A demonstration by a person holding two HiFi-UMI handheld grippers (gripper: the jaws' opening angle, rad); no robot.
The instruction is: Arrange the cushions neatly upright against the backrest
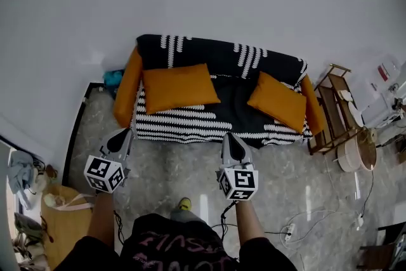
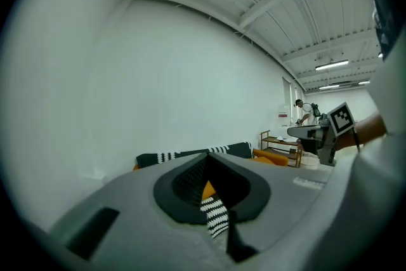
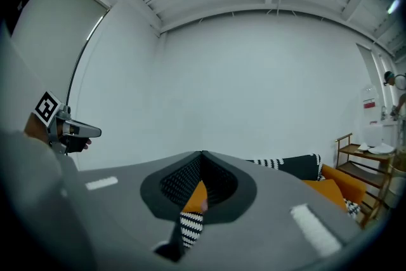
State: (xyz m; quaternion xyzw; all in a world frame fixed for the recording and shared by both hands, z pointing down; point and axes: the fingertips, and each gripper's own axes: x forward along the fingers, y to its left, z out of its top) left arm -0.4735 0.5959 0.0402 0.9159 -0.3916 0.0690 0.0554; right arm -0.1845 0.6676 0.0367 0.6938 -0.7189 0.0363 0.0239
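Both pairs of jaws are pressed together with nothing between them. The left gripper and the right gripper hang empty over the floor, near the front edge of the sofa but apart from it. Beyond them, the left cushion and the right cushion lie on the seat, the right one skewed. Neither looks properly upright against the backrest. This reads as the approach step. Next, the jaws must open and reach far enough to take a cushion's edge.
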